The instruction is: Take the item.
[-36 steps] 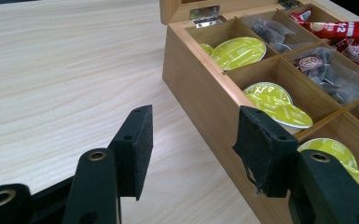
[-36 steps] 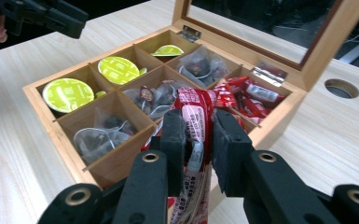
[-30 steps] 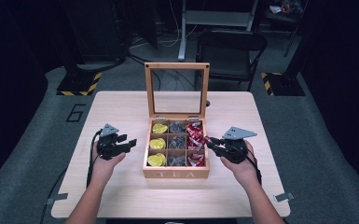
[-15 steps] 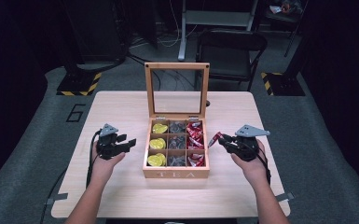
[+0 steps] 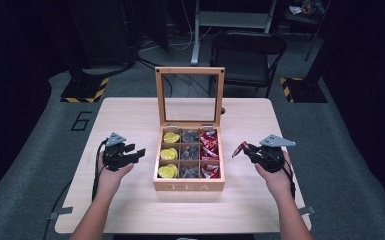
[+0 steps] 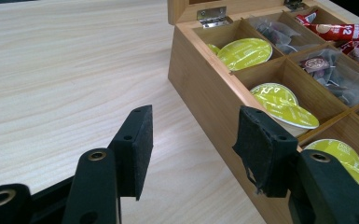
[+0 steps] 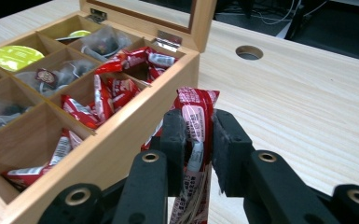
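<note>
- Grip on the right: the right gripper (image 5: 246,149) pinches a red sachet (image 7: 195,122) between its two black pads, as the right gripper view shows close up; the sachet stands nearly upright, its top edge rising above the pads.
- Seen from the high view, this red sachet (image 5: 240,148) juts from the gripper toward the tea box (image 5: 189,186), just to the right of the box's right wall and apart from it, over the table (image 5: 130,112).
- The tea box is wooden, marked "TEA" on its front, with nine compartments and its glass lid (image 5: 190,97) standing upright at the back.
- The right column holds more red sachets (image 5: 209,150); the middle column holds clear tea bags (image 5: 190,152); the left column holds yellow-green capsules (image 5: 169,154).
- The left gripper (image 5: 139,152) is held in the person's left hand (image 5: 111,172) just left of the box, its jaws spread wide with nothing between them.
- In the left gripper view, its pads (image 6: 137,149) frame bare tabletop and the box's left wall (image 6: 205,93).
- A round hole (image 7: 249,52) is cut into the tabletop behind the box on the right.
</note>
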A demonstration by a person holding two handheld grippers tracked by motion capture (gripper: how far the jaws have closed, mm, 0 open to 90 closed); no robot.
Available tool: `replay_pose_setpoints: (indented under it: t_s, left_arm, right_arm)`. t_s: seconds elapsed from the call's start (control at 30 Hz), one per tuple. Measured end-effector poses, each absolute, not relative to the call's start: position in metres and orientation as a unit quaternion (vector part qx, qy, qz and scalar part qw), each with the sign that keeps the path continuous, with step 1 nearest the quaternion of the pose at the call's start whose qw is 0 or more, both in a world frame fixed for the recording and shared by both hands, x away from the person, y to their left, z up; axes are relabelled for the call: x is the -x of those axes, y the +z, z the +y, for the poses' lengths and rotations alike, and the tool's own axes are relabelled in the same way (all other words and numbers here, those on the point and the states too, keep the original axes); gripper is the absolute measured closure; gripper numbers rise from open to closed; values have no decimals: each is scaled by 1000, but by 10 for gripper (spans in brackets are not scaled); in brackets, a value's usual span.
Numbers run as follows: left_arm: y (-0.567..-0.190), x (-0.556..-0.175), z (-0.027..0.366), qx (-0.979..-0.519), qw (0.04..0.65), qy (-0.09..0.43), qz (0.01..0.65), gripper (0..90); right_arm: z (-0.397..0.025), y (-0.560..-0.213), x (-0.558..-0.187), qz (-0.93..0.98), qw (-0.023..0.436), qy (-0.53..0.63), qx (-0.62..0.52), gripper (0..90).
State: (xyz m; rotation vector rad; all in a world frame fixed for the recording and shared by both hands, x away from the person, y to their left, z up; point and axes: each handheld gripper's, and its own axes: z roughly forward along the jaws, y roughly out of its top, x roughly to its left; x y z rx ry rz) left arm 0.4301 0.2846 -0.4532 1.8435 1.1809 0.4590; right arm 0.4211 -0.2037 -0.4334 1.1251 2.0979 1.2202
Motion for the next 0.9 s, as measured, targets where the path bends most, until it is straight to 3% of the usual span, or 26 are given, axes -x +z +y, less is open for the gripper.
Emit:
replay_pose_setpoints:
  t_s: [0.47, 0.9]
  left_arm:
    - [-453, -430, 285, -742, 436, 185, 474, 464]
    - [-453, -429, 284, -742, 436, 185, 474, 464]
  right_arm:
    - [-216, -448, -425, 762, 245, 420, -427, 749]
    - [-219, -468, -434, 766, 229, 407, -441, 748]
